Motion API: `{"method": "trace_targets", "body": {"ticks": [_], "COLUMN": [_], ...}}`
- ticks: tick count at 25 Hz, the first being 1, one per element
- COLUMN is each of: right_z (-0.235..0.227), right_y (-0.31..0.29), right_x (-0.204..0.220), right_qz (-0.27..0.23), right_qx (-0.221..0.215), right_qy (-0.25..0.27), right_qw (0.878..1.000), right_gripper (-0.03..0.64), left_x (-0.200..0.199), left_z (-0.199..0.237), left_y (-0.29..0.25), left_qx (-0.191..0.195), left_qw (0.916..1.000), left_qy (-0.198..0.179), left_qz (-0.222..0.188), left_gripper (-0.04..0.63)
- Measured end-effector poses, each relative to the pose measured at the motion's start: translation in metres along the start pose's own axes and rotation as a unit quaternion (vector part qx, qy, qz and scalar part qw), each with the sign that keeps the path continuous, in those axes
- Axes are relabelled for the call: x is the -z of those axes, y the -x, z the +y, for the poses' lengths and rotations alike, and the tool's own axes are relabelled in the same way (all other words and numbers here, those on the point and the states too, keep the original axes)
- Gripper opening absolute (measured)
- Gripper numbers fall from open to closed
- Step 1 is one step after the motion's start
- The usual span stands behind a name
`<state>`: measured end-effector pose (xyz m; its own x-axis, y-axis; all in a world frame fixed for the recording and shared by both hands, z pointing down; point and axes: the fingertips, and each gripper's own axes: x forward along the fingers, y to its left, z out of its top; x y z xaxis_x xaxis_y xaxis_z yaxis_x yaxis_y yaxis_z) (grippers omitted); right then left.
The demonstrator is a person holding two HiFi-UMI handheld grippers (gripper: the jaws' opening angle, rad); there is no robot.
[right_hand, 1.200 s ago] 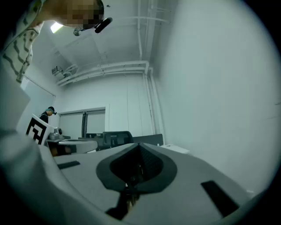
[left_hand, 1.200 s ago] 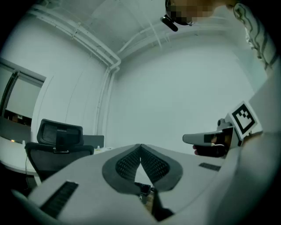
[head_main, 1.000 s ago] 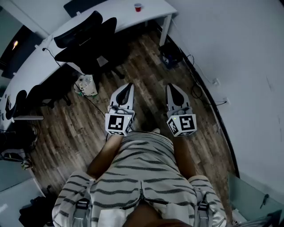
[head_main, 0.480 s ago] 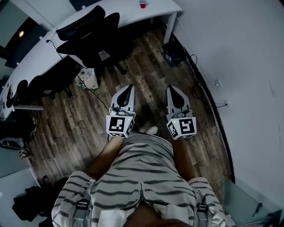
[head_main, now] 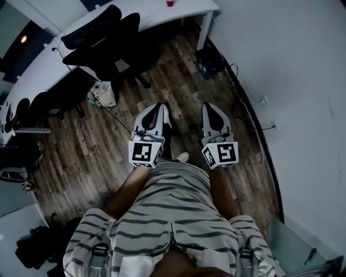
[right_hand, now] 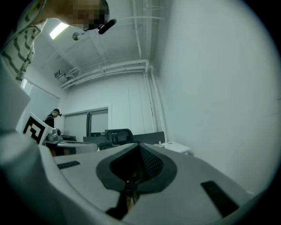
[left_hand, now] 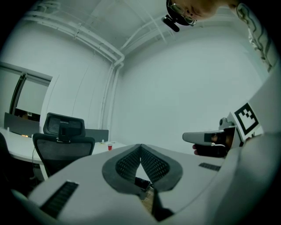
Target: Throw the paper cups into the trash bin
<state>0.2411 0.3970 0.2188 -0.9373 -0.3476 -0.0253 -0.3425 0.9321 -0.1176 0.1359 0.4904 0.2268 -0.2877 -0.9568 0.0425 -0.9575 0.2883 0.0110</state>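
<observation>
My left gripper and right gripper are staying pinched together, carrying nothing; the red paper cup is drifting toward the far edge, standing on the white desk, well apart; I judge I am still only approaching.

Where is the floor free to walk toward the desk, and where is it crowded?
Free: the wood floor strip between the black chairs and the wall cables. Crowded: left, around chairs and bin; also the dark box beside the desk leg.

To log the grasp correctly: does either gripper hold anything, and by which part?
Nothing is held: the left gripper and the right gripper are both shut, empty.
</observation>
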Motion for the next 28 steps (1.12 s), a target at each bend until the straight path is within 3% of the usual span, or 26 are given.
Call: {"method": "trace_targets", "body": {"ticks": [12, 28], "right_z": [-0.062, -0.149], "right_y": [-0.088, -0.361], "right_x": [0.004, -0.022], "right_qz": [0.014, 0.025], "right_qx": [0.017, 0.050], "right_qy": [0.022, 0.029], "right_qw": [1.000, 0.998], "right_gripper": [0.009, 0.009], "left_x": [0.004, -0.028], "left_z": [0.038, 0.205], "left_y": [-0.111, -0.358], "left_qx": [0.000, 0.028], "left_qw": [0.9998, 0.9987], "left_qy": [0.015, 0.043], "left_qz": [-0.015, -0.002], "left_gripper": [0.023, 0.023]}}
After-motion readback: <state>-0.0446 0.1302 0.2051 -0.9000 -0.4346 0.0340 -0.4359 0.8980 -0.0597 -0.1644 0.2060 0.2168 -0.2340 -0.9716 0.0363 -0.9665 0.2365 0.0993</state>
